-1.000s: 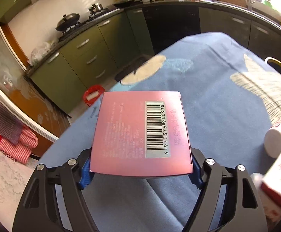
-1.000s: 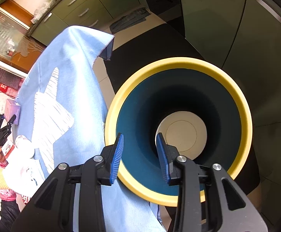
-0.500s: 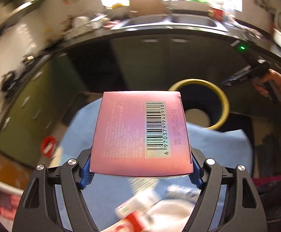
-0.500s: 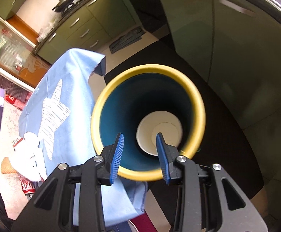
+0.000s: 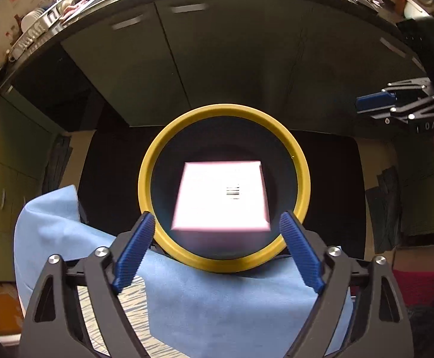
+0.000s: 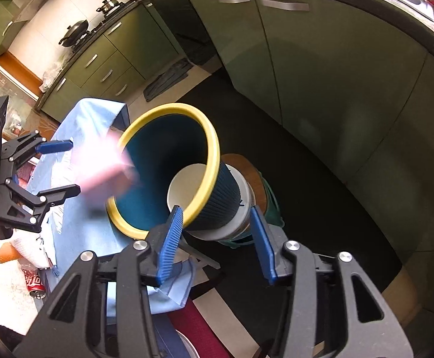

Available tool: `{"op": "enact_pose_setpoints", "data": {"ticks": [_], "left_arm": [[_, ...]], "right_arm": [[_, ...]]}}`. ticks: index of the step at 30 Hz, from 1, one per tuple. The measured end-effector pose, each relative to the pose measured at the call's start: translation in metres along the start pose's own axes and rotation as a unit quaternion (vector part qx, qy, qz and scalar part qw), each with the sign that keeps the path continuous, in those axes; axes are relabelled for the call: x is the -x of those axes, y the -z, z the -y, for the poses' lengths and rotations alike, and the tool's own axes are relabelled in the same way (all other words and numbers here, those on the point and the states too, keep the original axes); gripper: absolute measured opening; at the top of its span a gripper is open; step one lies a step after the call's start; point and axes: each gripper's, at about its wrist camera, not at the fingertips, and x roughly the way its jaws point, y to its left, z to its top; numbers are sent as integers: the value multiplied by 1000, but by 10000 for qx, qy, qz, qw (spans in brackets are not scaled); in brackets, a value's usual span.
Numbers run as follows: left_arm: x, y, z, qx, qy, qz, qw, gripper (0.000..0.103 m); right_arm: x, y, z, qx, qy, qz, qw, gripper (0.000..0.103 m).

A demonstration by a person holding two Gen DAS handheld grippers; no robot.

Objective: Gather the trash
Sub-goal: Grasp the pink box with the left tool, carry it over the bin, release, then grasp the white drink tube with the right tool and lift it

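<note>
Mid-drop on one piece of trash, by the look of it: pink box [image 5: 220,198] loose in the air straight ahead of the left claw [image 5: 217,250], blurred and overexposed, framed by the yellow rim of the bin [image 5: 149,179] and touching neither blue pad. Left claw released, jaws spread wide to either side of the box, nothing between them. From the right wrist view, same box a pink smear [image 6: 103,168] just at the bin's mouth, up and to the left of the right claw [image 6: 217,243]. Right claw also spread wide and grasping nothing, jaws flanking the ribbed dark wall of the bin [image 6: 226,205] without visible contact; cannot tell whether any touch on the far side. Bin tipped toward the blue cloth [image 5: 217,304] on the counter, white base showing inside. Next move, judged from this: swing the left claw back over the cloth toward the remaining litter, such as the red can [image 6: 36,283] low and far left of the right claw, square up, clench, and carry to the bin. Bin looks unsupported while tilted; steadying with the right claw probably wise.
</note>
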Motion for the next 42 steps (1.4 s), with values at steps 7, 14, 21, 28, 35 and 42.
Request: {"op": "enact_pose_setpoints", "data": {"ticks": [7,14,21,28,35,42], "left_arm": [[89,41,-11,571,-347,708,9953,91],[193,152,-34,1980,-969,1569,9627,95],[259,288,-42,2815,-1985,2070,9157,98],[271,365,-38,3148,-2134,2100,9007,98],[275,402,-32,3222,-2234,2190,8935,98],[271,392,-28,3158,-2219,2222,8953,98]], "right_arm": [[-6,6,-33,450,-87,-6,9989,45],[-19,35,-138,1524,-628,-283,9859,45],[-38,93,-273,2919,-1118,-719,9472,45],[-85,120,-334,3433,-704,-1134,9297,45],[-108,130,-350,3607,-393,-1215,9239,42],[-121,126,-351,3597,-347,-1271,9237,28]]}}
